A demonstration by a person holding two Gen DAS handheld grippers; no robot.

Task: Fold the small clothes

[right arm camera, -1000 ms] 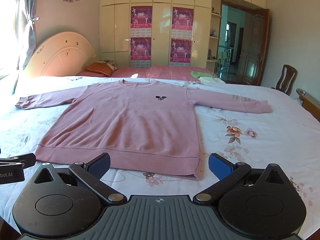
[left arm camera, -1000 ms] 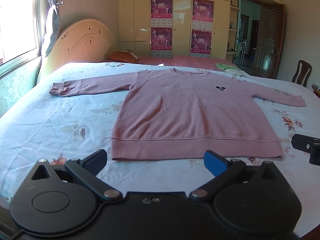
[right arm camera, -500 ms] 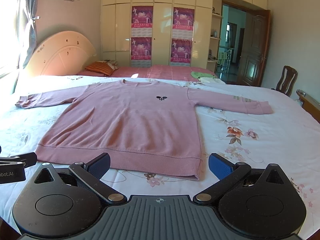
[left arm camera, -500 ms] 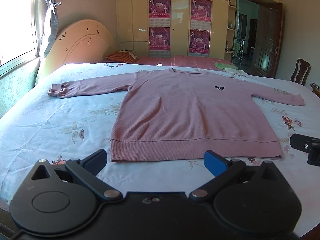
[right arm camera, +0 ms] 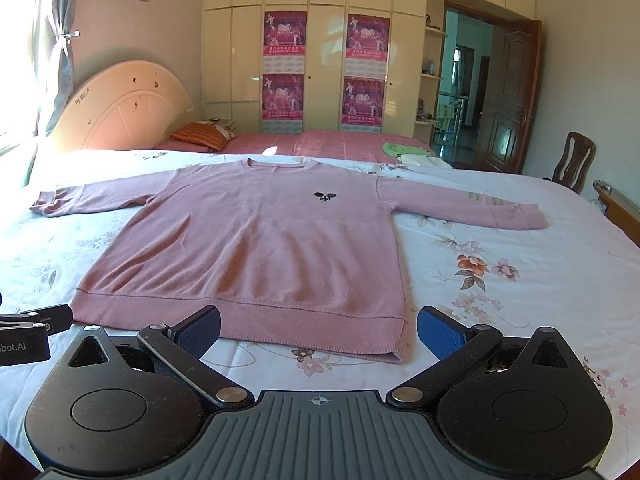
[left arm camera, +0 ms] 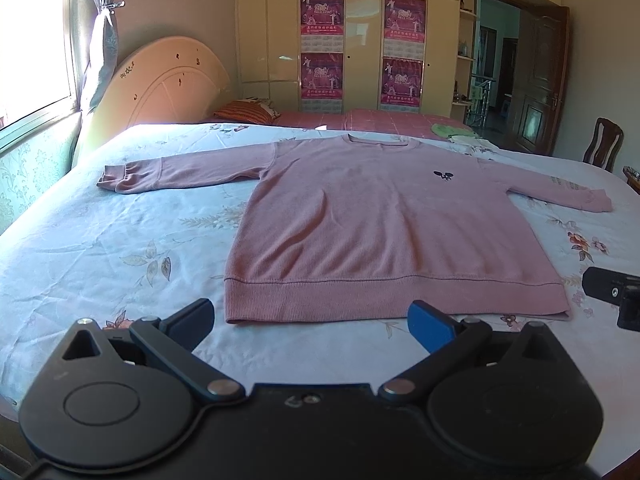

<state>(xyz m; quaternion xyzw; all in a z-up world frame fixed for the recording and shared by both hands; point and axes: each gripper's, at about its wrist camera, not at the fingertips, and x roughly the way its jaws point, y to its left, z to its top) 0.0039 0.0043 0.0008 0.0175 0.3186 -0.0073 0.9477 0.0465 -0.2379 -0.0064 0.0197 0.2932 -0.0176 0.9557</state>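
The sweater (left arm camera: 384,224) lies flat and face up on the bed (left arm camera: 100,248), collar toward the far edge, hem toward the near edge, both sleeves spread out sideways. No fold has been made yet, so this looks like the approach before the first grasp. The left gripper (left arm camera: 310,316) hovers just short of the hem's left part, fingers (left arm camera: 192,316) wide and holding nothing. The right gripper (right arm camera: 318,326) hangs above the hem's right part (its corner sits between the tips), fingers (right arm camera: 440,334) equally wide and empty. The next move probably calls for reaching out to a sleeve or a hem corner, pinching only the fabric, not the sheet.
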